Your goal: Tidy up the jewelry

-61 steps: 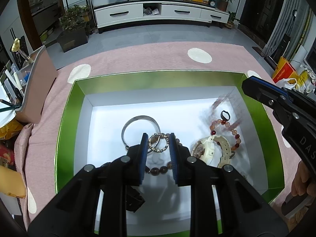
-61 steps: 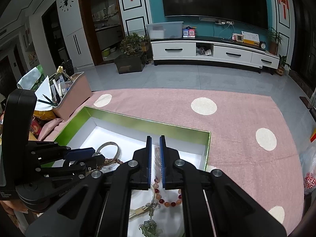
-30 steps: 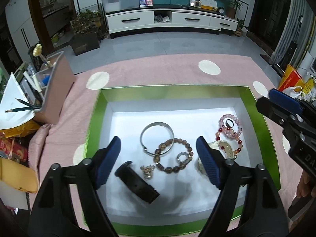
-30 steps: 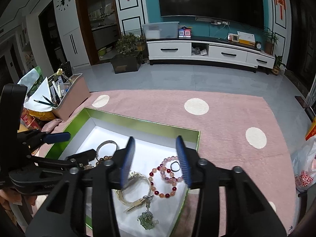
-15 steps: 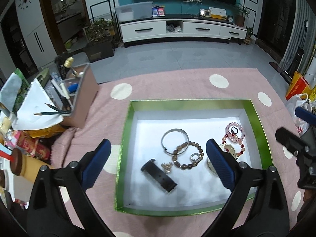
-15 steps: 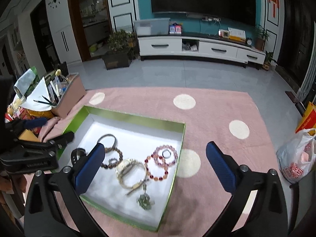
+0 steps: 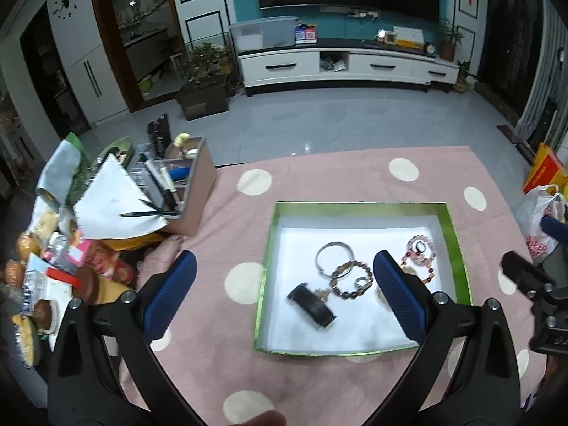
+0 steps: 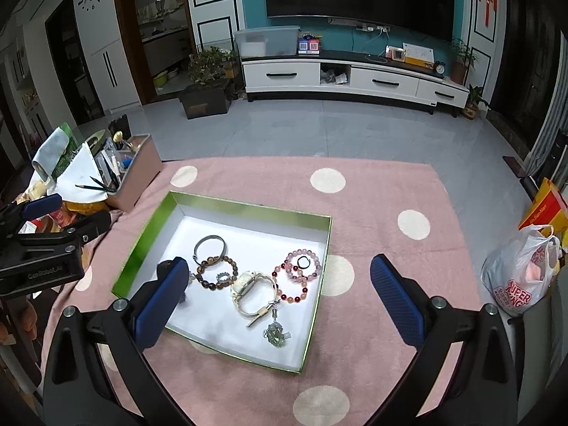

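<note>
A green-rimmed box (image 7: 269,248) (image 8: 142,234) with a white floor sits on the pink dotted cloth. In it lie a silver bangle (image 7: 333,250) (image 8: 209,245), a brown bead bracelet (image 7: 349,280) (image 8: 216,271), a black band (image 7: 311,304), a white watch (image 8: 250,291), pink and red bead bracelets (image 7: 420,255) (image 8: 301,273) and a green pendant (image 8: 275,333). My left gripper (image 7: 282,294) is wide open and empty, high above and in front of the box. My right gripper (image 8: 277,296) is wide open and empty, also high above the box.
A brown organizer (image 7: 193,181) (image 8: 136,174) with pens and paper stands left of the box, beside snack clutter (image 7: 53,259). A plastic bag (image 8: 522,277) lies off the table at right. The pink cloth (image 8: 372,191) stretches around the box.
Both grippers opened wide, letting go of jewelry into the box, and pulled up and back; the box now looks smaller and farther away.
</note>
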`<state>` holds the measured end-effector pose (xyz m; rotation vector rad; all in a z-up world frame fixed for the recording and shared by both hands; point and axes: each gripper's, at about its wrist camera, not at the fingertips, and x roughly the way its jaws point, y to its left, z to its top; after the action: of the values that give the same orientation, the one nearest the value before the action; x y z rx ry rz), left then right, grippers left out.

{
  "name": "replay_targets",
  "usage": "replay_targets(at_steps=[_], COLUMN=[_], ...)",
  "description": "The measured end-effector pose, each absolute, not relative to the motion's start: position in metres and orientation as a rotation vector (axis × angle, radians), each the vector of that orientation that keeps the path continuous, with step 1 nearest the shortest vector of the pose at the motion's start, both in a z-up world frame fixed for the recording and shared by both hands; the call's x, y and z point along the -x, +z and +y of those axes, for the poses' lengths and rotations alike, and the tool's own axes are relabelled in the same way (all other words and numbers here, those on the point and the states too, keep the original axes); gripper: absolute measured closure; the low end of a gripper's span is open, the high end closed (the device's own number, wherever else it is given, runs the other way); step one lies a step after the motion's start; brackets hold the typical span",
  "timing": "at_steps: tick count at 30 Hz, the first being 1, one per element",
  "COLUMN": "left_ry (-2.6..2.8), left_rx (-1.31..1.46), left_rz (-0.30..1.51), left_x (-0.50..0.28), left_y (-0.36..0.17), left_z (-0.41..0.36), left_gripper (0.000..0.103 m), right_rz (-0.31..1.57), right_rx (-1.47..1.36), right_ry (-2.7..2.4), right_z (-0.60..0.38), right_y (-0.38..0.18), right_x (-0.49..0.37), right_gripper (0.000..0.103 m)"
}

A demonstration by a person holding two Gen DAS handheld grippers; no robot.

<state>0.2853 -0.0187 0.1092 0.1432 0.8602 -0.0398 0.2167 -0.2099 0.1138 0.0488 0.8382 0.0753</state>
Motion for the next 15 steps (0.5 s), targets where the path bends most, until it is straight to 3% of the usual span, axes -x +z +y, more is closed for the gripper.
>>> replay_targets(at_steps=[15], left_ry=[-0.035], left_rx=[-0.128], left_rz=[0.853], left_x=[-0.286], left_y=[0.121], left_z=[-0.014], left_gripper=[0.002], right_rz=[0.846], right_rx=[-0.020], right_ry=[0.085], right_z=[-0.197], right_y=[0.117], right_x=[-0.221], right_gripper=[0.001])
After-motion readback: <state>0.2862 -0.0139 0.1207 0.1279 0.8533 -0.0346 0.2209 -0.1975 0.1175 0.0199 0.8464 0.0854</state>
